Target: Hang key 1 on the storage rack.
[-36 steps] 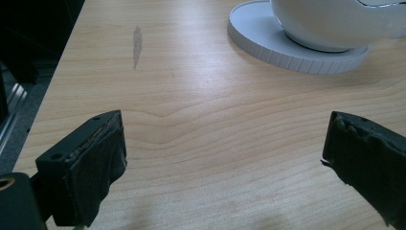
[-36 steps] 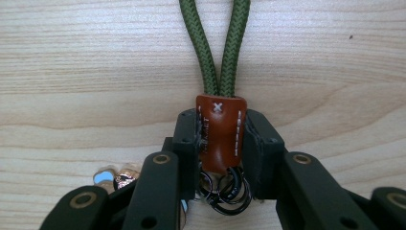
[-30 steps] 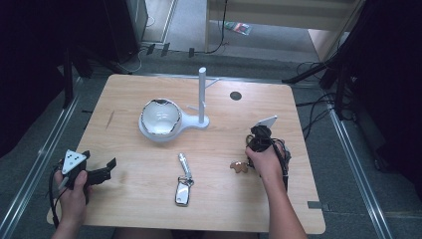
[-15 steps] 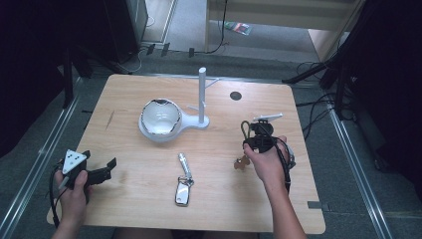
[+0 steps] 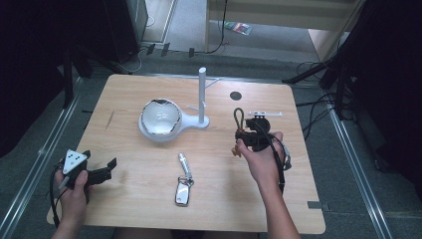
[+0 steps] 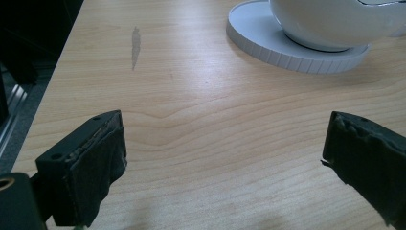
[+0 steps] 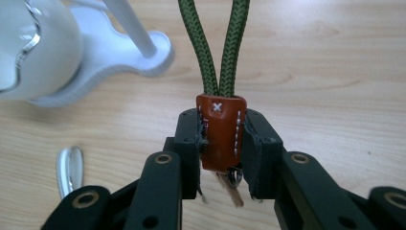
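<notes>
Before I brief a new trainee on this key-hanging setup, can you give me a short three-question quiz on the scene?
1. True or false: the right gripper is shut on the brown leather tag of the green cord loop.
2. Which gripper has its jaws wide apart over bare wood? A. left gripper B. right gripper
3. Fill in: the white bowl sits on the round end of a base that also bears an upright white ____.

Key: 1 true; 2 A; 3 post.
</notes>
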The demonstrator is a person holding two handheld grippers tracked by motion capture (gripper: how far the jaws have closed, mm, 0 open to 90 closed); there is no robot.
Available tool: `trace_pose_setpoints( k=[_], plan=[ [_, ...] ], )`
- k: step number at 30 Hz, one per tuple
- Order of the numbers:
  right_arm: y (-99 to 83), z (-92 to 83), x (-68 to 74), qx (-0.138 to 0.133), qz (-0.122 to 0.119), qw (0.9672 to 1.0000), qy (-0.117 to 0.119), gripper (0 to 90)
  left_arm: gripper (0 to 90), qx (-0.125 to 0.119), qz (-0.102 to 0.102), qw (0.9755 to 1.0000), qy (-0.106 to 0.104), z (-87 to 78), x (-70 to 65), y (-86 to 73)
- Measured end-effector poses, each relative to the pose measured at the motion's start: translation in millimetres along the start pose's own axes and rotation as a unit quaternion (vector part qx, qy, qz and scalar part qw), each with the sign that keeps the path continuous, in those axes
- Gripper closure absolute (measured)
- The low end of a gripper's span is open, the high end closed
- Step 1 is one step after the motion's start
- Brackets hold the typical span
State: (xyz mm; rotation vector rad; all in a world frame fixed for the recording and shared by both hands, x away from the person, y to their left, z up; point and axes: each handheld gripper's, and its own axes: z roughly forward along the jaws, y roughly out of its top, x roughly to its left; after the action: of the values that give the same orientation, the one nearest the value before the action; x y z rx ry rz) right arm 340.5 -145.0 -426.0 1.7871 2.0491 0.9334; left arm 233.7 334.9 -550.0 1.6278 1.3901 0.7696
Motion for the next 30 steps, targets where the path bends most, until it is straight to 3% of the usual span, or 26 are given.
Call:
trace_pose_setpoints(
  k=[9,20,23,27,30],
  plan=[
    [1.0,-8.8,16.0,-0.055,-0.03,0.9975,0.033,71.4,1.7,0.003,0.003,1.0,0.003,0.4,-1.1,0.2],
    [6.1,-7.4,23.5,-0.112,-0.052,0.9914,0.045,71.2,1.6,0.002,0.003,1.0,0.003,0.5,-1.1,0.1],
    [9.1,-5.3,24.3,-0.115,-0.051,0.9907,0.051,71.1,1.7,0.003,0.003,1.0,0.004,0.7,-1.2,0.2],
    [13.7,0.1,26.9,-0.136,-0.065,0.9875,0.048,70.9,1.6,0.001,0.001,1.0,0.002,0.7,-0.9,0.1],
    [16.9,2.5,29.4,-0.161,-0.074,0.9833,0.042,70.8,1.6,0.001,0.002,1.0,0.001,0.5,-0.4,0.1]
  ],
)
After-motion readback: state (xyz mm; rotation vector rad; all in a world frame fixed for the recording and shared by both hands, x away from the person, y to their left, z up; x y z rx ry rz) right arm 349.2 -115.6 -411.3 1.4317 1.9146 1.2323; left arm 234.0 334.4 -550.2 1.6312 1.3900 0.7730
